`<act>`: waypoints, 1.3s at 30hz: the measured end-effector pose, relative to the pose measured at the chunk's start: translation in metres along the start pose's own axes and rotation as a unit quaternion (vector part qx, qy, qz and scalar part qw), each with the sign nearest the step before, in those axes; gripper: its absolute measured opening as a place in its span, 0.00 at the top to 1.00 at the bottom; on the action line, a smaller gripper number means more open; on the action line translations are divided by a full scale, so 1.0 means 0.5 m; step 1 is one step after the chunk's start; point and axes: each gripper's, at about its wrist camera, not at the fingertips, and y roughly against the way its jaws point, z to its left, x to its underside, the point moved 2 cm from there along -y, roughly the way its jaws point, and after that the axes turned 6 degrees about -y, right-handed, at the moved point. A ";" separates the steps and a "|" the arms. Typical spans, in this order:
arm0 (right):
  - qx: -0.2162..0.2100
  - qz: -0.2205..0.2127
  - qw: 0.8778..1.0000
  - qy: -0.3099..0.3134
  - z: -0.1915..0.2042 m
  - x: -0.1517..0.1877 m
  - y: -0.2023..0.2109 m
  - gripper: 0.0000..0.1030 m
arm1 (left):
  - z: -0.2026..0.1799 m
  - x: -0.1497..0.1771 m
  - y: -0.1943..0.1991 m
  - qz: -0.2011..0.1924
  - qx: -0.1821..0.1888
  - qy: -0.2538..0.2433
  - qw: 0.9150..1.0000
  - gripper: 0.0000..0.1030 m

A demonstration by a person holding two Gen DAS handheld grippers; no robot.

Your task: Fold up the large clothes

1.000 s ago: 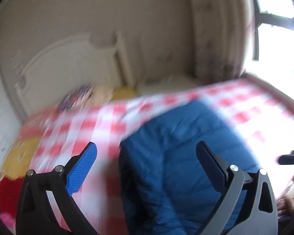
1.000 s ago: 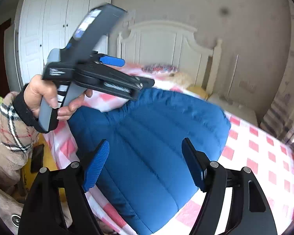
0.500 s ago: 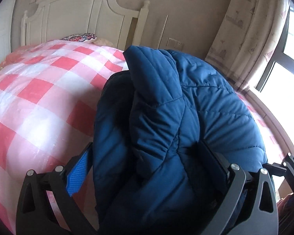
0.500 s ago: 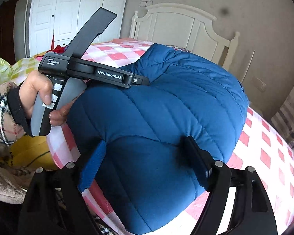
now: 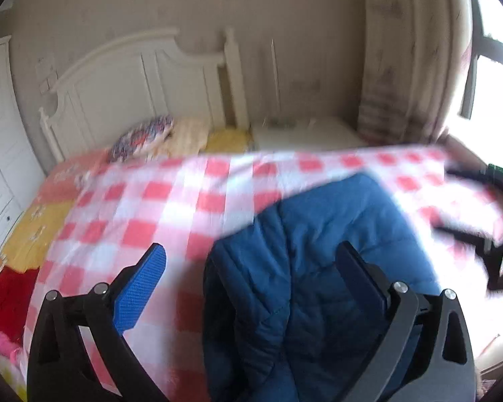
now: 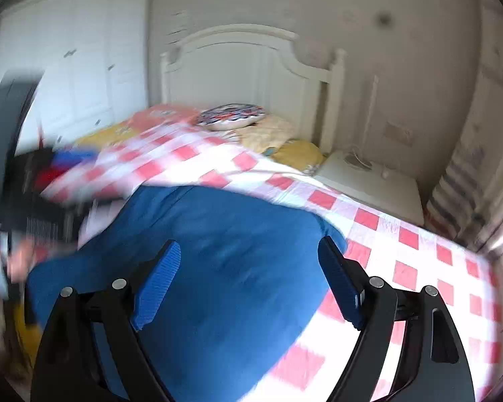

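The blue padded jacket (image 6: 218, 268) lay on the checked bedspread (image 6: 402, 234), filling the lower centre of both views. The right tongs (image 6: 248, 281), having just widened, stood spread above it, pinching nothing. The left tongs (image 5: 251, 278) were spread too, the jacket (image 5: 318, 251) lying beneath them towards the right finger.

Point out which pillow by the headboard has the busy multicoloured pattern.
The patterned pillow, lying nearest the white headboard; the cream pillow and yellow pillow beside it are plain.

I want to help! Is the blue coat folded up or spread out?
Folded: the blue coat sits as a compact, puffy bundle on the checked bedspread, with doubled layers at its edge.
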 end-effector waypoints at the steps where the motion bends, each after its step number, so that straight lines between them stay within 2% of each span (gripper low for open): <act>1: 0.000 0.006 1.000 -0.016 -0.014 -0.007 -0.028 0.25 | -0.018 0.023 -0.035 0.016 -0.005 -0.011 1.000 0.02; 3: -0.007 0.040 0.998 -0.053 -0.040 0.003 -0.110 0.25 | -0.055 0.076 -0.097 0.031 -0.030 -0.037 0.998 0.02; 4: 0.000 0.067 0.996 -0.058 -0.048 0.019 -0.157 0.25 | -0.055 0.095 -0.096 0.007 -0.037 -0.028 0.999 0.02; 5: -0.001 0.126 0.991 -0.053 -0.050 0.063 -0.235 0.22 | -0.045 0.113 -0.091 -0.013 -0.047 -0.008 0.999 0.02; 6: -0.025 0.139 0.988 -0.067 -0.053 0.084 -0.261 0.21 | -0.032 0.125 -0.088 -0.013 -0.055 0.008 0.998 0.02; 7: -0.043 0.139 0.985 -0.092 -0.064 0.093 -0.274 0.20 | -0.022 0.133 -0.091 -0.007 -0.054 0.017 0.998 0.02; 8: -0.042 0.147 0.984 -0.093 -0.066 0.088 -0.276 0.20 | -0.016 0.140 -0.094 -0.007 -0.045 0.023 0.999 0.02; 11: 0.000 0.187 0.981 -0.052 -0.041 0.047 -0.267 0.21 | -0.013 0.145 -0.096 -0.010 -0.040 0.025 0.999 0.02; 13: 0.015 0.165 0.985 -0.044 -0.038 0.005 -0.251 0.22 | -0.023 0.145 -0.091 -0.015 -0.048 0.020 0.999 0.02; 14: 0.007 0.135 0.989 -0.053 -0.039 -0.023 -0.239 0.22 | -0.023 0.147 -0.091 -0.018 -0.050 0.020 0.998 0.02; 16: -0.019 0.110 0.991 -0.080 -0.044 -0.059 -0.237 0.22 | -0.019 0.149 -0.091 -0.022 -0.052 0.023 0.998 0.02; 18: -0.036 0.138 0.987 -0.074 -0.017 -0.061 -0.276 0.22 | -0.018 0.151 -0.090 -0.024 -0.052 0.026 0.998 0.02; 19: -0.027 0.164 0.985 -0.045 0.005 -0.049 -0.306 0.20 | -0.017 0.148 -0.089 -0.024 -0.052 0.027 0.998 0.02; 20: 0.001 0.197 0.980 0.008 0.032 -0.023 -0.348 0.19 | -0.017 0.148 -0.089 -0.022 -0.052 0.028 0.998 0.02; 21: 0.016 0.205 0.978 0.032 0.047 -0.013 -0.368 0.18 | -0.016 0.149 -0.091 -0.018 -0.056 0.028 0.998 0.02; 24: 0.032 0.220 0.974 0.030 0.053 -0.025 -0.373 0.18 | -0.007 0.150 -0.094 -0.014 -0.041 0.041 0.998 0.02; 26: 0.035 0.216 0.975 0.033 0.057 -0.041 -0.361 0.18 | -0.004 0.152 -0.090 -0.016 -0.037 0.046 0.998 0.02; 28: 0.012 0.190 0.981 0.020 0.068 -0.067 -0.337 0.18 | -0.002 0.157 -0.084 -0.020 -0.039 0.048 0.998 0.02; 29: -0.014 0.173 0.985 0.002 0.072 -0.083 -0.323 0.18 | -0.003 0.160 -0.081 -0.021 -0.042 0.049 0.998 0.02; 31: -0.052 0.163 0.985 -0.014 0.088 -0.097 -0.317 0.18 | -0.005 0.163 -0.075 -0.025 -0.050 0.049 0.997 0.02; 33: -0.061 0.183 0.981 0.028 0.136 -0.085 -0.346 0.17 | -0.009 0.166 -0.070 -0.027 -0.057 0.049 0.997 0.02; 34: -0.060 0.204 0.976 0.051 0.158 -0.071 -0.367 0.14 | -0.009 0.167 -0.068 -0.027 -0.058 0.049 0.997 0.02; 35: -0.040 0.245 0.965 0.086 0.184 -0.039 -0.407 0.11 | -0.008 0.168 -0.068 -0.025 -0.059 0.051 0.997 0.02; 37: -0.024 0.263 0.961 0.087 0.193 -0.026 -0.439 0.07 | -0.001 0.172 -0.072 -0.016 -0.059 0.059 0.996 0.02; 39: -0.019 0.272 0.959 0.077 0.186 -0.026 -0.451 0.06 | 0.010 0.178 -0.078 -0.010 -0.039 0.075 0.996 0.02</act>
